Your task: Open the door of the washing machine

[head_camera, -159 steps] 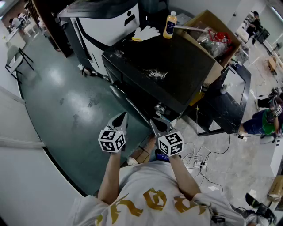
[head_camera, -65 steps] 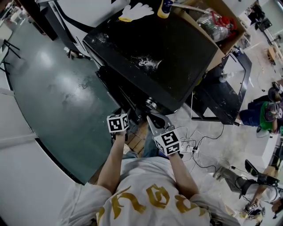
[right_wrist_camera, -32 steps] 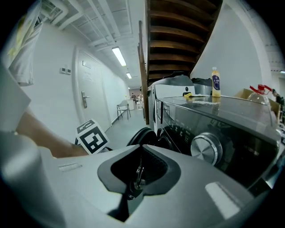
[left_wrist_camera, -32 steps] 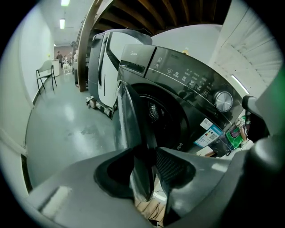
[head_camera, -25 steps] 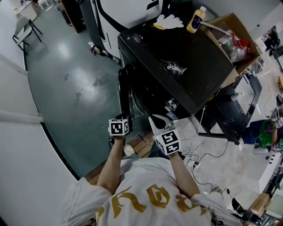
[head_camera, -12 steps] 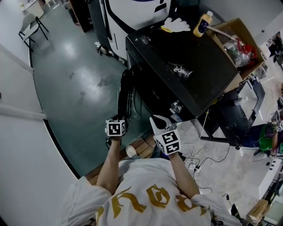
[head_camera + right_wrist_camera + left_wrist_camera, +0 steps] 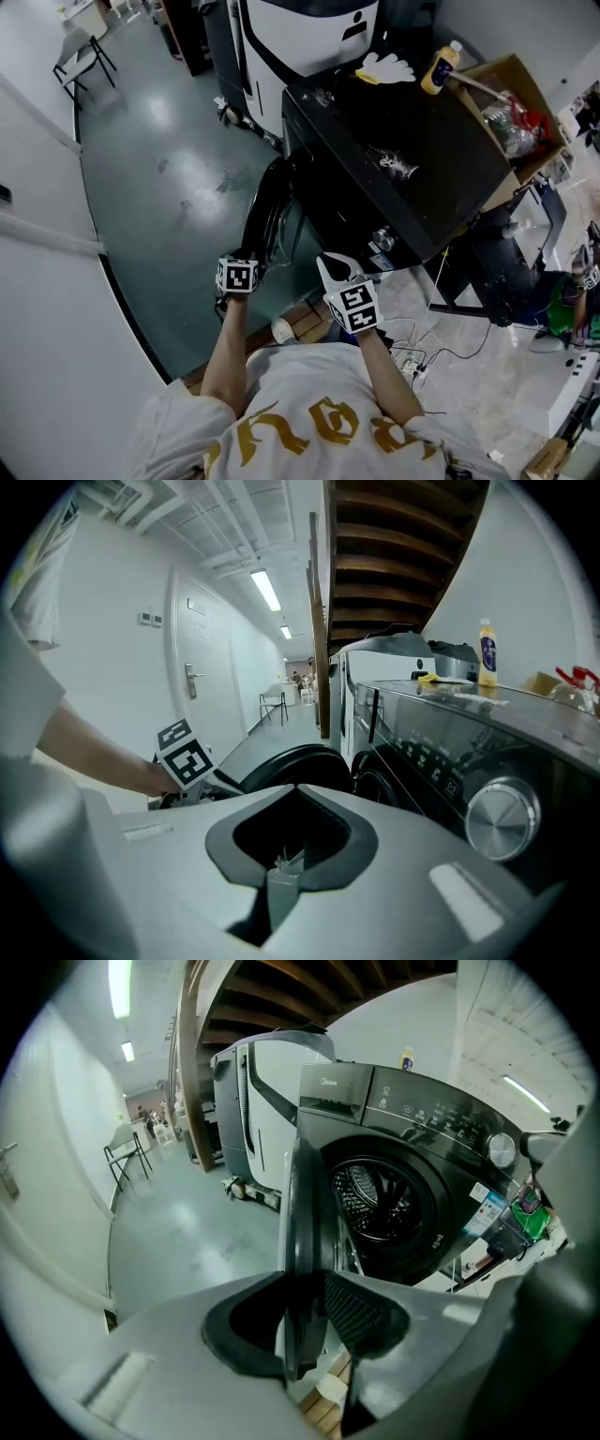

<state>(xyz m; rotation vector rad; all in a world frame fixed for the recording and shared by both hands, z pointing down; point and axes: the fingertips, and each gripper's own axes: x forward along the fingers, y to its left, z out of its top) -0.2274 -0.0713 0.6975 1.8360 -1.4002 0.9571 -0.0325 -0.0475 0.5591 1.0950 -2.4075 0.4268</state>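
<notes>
Door (image 7: 265,208) has swung wider than it stood half a second ago, and much wider than a second back, when it had barely cleared the washer (image 7: 412,150). Now it stands well off the black front, out over the green floor (image 7: 169,178) to the left. Left gripper (image 7: 302,1330) is doing the work: its jaws are clamped on the door's free rim, which runs edge-on straight up between them in the left gripper view. I'd say it pinches the edge farthest from the hinge because that's where a pull buys the most swing. Just right of the rim the drum (image 7: 380,1202) is fully on show, mouth unobstructed, so the task looks all but done. By my reckoning, what remains is a little more arc and then letting go. Right gripper (image 7: 334,266) hangs idle near the washer's near right corner, jaws pressed together with nothing between them. It sits about level with the dial (image 7: 502,819) and clear of the door's path, kept back, it seems, so it can't foul the sweep. At the far edge of the top, a bottle (image 7: 441,67) and a white glove (image 7: 386,67) sit well apart from the action. One thing to watch: that rim looks thin and glossy, so a pull off the arc could let it slide out of the pinch.
</notes>
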